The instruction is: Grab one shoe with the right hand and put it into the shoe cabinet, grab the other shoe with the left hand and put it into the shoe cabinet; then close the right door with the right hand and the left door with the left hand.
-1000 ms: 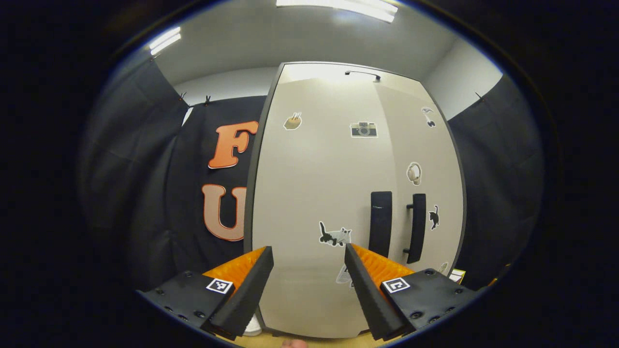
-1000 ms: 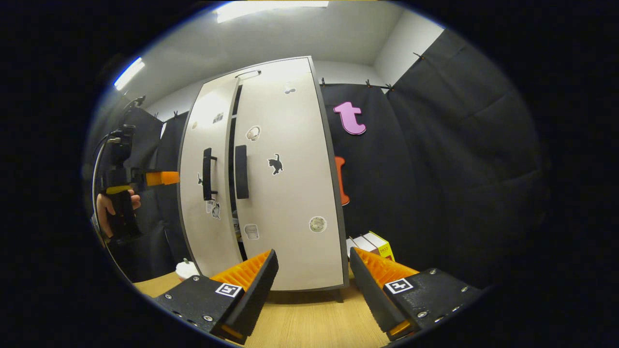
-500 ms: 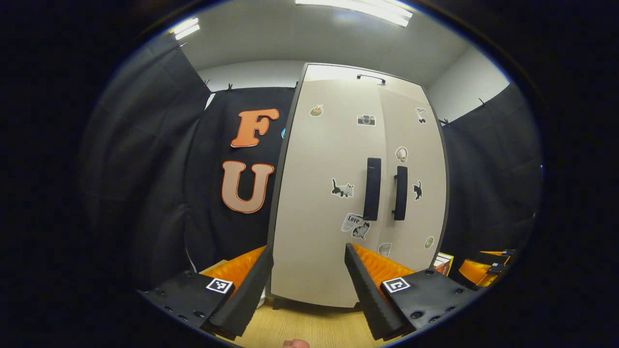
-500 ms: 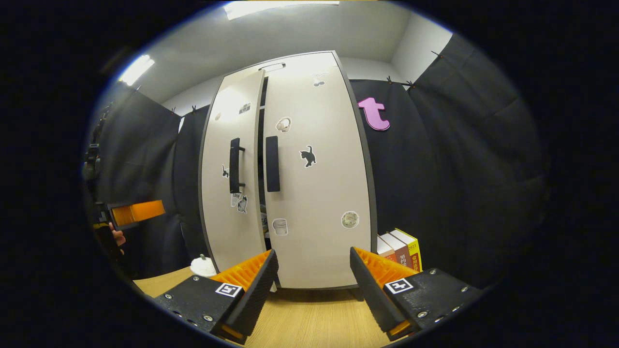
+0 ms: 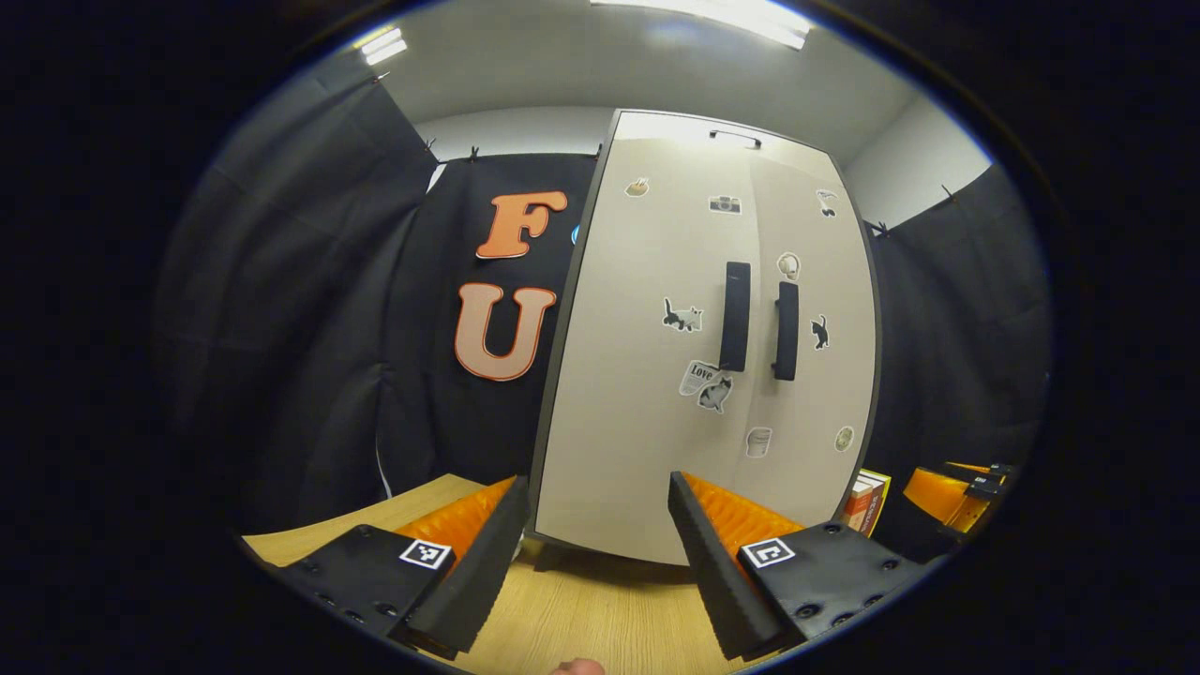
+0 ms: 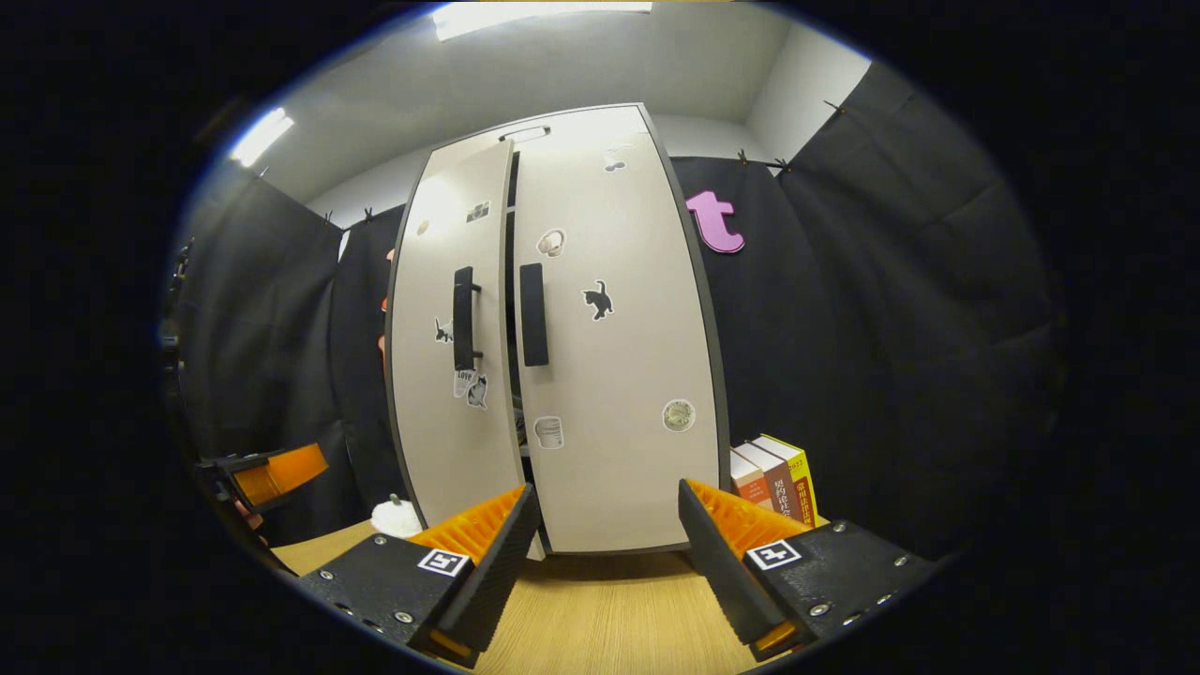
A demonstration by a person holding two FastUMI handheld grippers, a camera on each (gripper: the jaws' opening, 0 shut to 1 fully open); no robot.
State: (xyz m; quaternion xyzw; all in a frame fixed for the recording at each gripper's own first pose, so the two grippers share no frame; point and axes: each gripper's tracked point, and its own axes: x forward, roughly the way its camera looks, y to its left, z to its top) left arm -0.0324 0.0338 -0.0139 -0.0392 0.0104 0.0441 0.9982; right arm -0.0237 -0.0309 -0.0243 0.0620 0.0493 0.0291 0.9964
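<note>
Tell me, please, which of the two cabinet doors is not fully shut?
The left door, the one whose handle stands out on brackets: a dark gap runs down its inner edge, while the right door sits flush.

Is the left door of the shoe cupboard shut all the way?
Not quite. In the right gripper view a dark gap runs between the left door and the right door, so it stands slightly ajar.

Left gripper view: riding low over the wooden table [image 5: 600,609], looking forward and upward at the shoe cabinet [image 5: 637,394] from its left front, fairly near.
Right gripper view: also sitting low above the table [image 6: 600,609], facing the cabinet [image 6: 609,375] from slightly right, at a similar nearness.
Shared: both are taking in the cabinet's two doors, black handles [image 5: 734,303] [image 6: 532,314], stickers, and the books [image 5: 862,502] [image 6: 773,473] beside it.
</note>
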